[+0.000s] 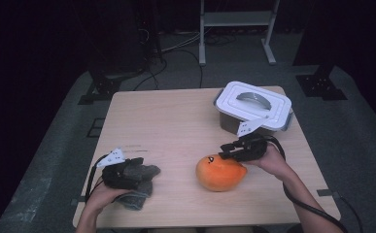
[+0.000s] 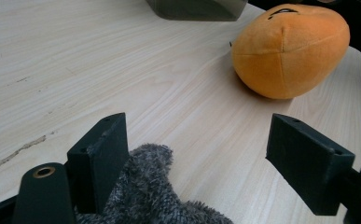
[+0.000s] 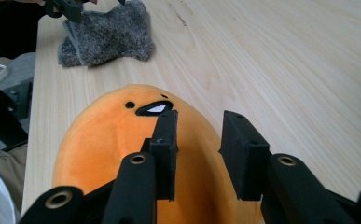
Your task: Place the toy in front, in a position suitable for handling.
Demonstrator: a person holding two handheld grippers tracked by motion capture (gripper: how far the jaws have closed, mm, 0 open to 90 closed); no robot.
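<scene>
An orange egg-shaped plush toy (image 1: pixel 219 174) with a small black face lies on the wooden table (image 1: pixel 166 121), right of centre. My right gripper (image 1: pixel 229 149) hovers at its upper right; in the right gripper view its jaws (image 3: pixel 199 121) stand a narrow gap apart just over the plush (image 3: pixel 103 140), which looks undented. A grey fuzzy cloth (image 1: pixel 145 171) lies at the near left. My left gripper (image 1: pixel 136 169) sits over it, and in the left gripper view the jaws (image 2: pixel 197 135) are spread wide, with the cloth (image 2: pixel 145 196) lying against the left jaw. The plush (image 2: pixel 290 46) lies beyond.
A grey box with a white lid (image 1: pixel 253 104) stands at the table's far right, its wall (image 2: pixel 197 9) at the top of the left gripper view. The cloth (image 3: pixel 106 32) and the left gripper (image 3: pixel 68 7) appear far off in the right gripper view. Bare wood spans the table's middle and far left.
</scene>
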